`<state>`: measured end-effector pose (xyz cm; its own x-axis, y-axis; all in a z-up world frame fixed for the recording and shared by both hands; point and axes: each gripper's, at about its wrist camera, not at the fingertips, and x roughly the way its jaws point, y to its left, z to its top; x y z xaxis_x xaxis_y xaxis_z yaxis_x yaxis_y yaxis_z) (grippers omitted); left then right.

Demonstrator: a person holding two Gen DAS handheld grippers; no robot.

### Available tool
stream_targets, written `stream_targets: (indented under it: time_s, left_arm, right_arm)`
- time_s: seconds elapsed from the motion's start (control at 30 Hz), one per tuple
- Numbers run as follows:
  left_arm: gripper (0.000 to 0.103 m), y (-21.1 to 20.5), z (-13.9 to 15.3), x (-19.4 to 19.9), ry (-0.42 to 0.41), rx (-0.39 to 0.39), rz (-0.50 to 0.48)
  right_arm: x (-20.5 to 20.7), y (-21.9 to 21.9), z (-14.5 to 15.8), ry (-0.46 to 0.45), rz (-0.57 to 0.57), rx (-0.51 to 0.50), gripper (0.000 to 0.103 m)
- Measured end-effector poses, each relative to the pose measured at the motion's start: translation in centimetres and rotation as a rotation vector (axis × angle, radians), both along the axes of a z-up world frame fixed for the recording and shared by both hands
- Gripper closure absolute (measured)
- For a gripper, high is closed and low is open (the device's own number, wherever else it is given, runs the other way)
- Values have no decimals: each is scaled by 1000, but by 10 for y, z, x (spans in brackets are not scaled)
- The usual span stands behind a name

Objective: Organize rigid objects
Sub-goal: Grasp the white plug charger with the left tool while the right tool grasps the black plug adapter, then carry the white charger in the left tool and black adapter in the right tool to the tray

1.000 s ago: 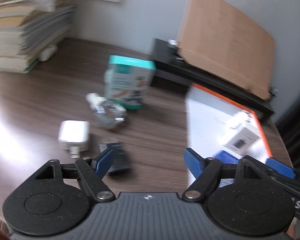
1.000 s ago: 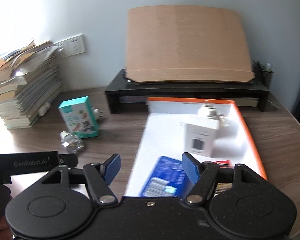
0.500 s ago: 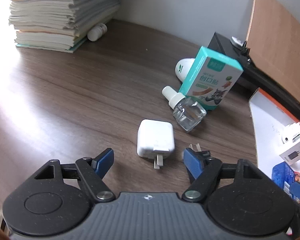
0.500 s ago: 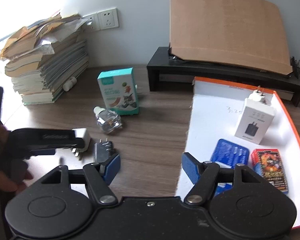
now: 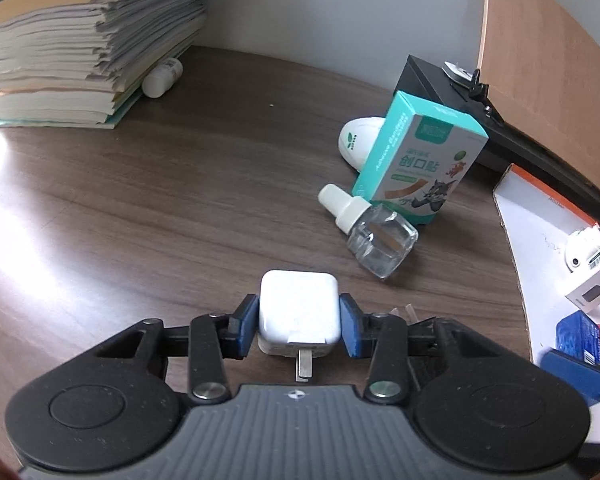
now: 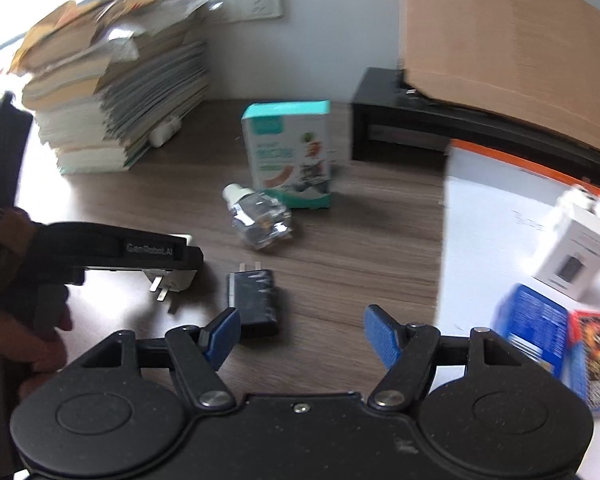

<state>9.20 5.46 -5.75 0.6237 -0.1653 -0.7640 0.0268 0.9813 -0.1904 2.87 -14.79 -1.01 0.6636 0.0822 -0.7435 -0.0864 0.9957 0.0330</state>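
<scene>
A white plug charger (image 5: 298,304) lies on the dark wooden table, prongs toward the camera. My left gripper (image 5: 298,324) is closing around it, and both blue pads touch its sides. A black plug charger (image 6: 254,300) lies just past the left fingertip (image 6: 222,332) of my right gripper (image 6: 300,336). That gripper is open above bare table, with nothing between its fingers. A white tray with an orange rim (image 6: 500,208) on the right holds a white charger box (image 6: 572,252), a blue box (image 6: 532,320) and a red pack (image 6: 592,352).
A clear bottle with a white cap (image 5: 376,236) lies beside an upright teal box (image 5: 420,160); a white rounded device (image 5: 358,140) sits behind it. A tall book stack (image 5: 80,40) and a small white bottle (image 5: 162,78) stand far left. A black stand (image 6: 400,128) carries cardboard (image 6: 500,32).
My left gripper swung left from the tray edge to the white charger and its jaws came in against it. My right gripper moved left and down toward the black charger.
</scene>
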Motion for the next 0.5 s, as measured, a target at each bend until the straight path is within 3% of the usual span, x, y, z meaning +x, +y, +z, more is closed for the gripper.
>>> stream_targets:
  time_s: [0.23, 0.33, 0.37, 0.5]
  left_arm:
    - [60, 21, 9, -6, -2, -14, 28]
    - [60, 26, 12, -8, -2, -17, 35]
    - [60, 27, 13, -8, -1, -17, 36]
    - [60, 28, 15, -9, 4, -20, 40]
  right_arm:
    - [30, 26, -17, 20, 80, -29, 22]
    - [42, 32, -25, 46, 101, -41, 42]
    - [43, 34, -27, 55, 102, -52, 58]
    - [41, 36, -30, 49, 99, -79, 60]
